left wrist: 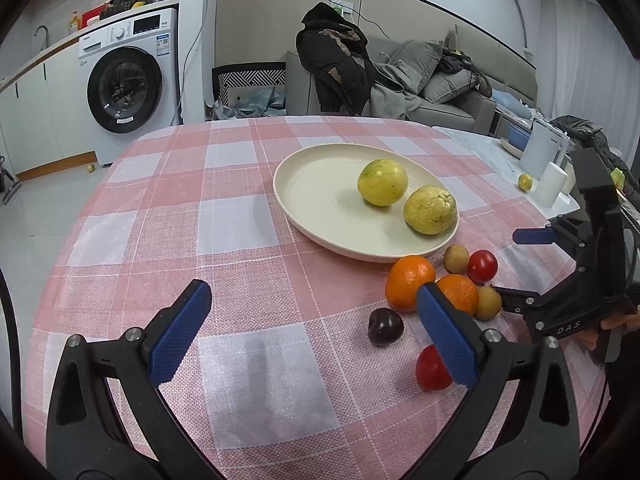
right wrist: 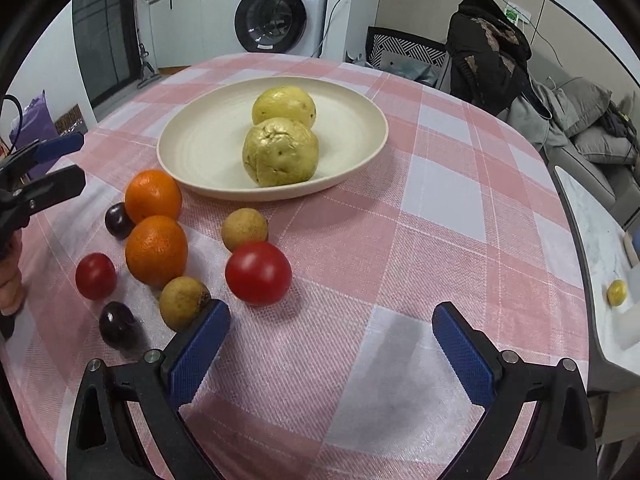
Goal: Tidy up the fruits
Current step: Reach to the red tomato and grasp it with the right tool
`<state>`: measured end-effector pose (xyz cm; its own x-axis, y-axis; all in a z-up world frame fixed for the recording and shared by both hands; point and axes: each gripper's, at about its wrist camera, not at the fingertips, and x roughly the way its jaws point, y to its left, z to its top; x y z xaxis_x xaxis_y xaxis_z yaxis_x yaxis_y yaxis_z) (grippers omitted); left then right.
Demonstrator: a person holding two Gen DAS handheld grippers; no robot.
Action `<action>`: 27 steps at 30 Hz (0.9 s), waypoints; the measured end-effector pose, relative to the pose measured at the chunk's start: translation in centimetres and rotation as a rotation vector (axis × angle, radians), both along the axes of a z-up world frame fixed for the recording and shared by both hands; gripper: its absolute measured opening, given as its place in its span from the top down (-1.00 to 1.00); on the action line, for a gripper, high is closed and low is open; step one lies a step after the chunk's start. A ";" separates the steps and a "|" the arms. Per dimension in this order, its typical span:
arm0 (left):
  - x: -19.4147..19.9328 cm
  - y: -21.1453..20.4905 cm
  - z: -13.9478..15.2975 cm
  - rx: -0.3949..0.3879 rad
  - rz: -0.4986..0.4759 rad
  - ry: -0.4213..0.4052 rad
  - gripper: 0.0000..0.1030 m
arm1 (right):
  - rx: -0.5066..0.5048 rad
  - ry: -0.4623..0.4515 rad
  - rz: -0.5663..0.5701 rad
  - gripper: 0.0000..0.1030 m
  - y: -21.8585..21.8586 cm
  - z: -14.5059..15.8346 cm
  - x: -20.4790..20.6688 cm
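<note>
Plate [right wrist: 180, 152]: cream, on the checked counter [right wrist: 440, 208], ahead of both grippers; holds two large yellow fruits [right wrist: 280, 151], touching each other, judged already sorted. Loose fruit, still on the cloth between the plate and the grippers: two oranges [right wrist: 156, 250], touching; two red tomatoes, the larger [right wrist: 258, 273] just ahead and left of the right gripper [right wrist: 332, 344], the smaller [right wrist: 96, 276] farther left; two small tan fruits, one [right wrist: 183, 303] against the right gripper's left finger, one [right wrist: 244, 229] nearer the plate; two dark plums [right wrist: 118, 325]. Right gripper: fingers apart, holding nothing, low over bare cloth. Left gripper [left wrist: 312, 332]: fingers apart, empty; the loose cluster lies ahead to its right, one tomato [left wrist: 432, 368] partly behind its right finger. Status: roughly two of ten pieces placed; eight small pieces remain, if the plate is the intended place.
</note>
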<state>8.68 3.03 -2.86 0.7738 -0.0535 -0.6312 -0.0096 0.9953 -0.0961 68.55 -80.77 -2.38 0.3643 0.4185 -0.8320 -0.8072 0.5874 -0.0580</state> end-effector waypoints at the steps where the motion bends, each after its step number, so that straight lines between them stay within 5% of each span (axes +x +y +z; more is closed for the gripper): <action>1: 0.0 -0.1 0.0 0.005 0.000 0.002 -0.97 | 0.002 0.009 -0.001 -1.00 0.1 -0.1 0.1; 15: 0.5 0.1 -0.6 -0.001 0.006 0.029 -0.97 | 0.024 0.035 -0.049 -0.93 1.2 0.1 1.3; 18: 0.5 0.1 -0.6 0.003 0.002 0.027 -0.97 | 0.047 0.057 -0.028 -0.63 1.1 0.2 0.9; 27: 0.5 0.1 -0.6 0.000 0.006 0.027 -0.97 | 0.071 0.056 0.013 -0.19 1.4 0.5 0.2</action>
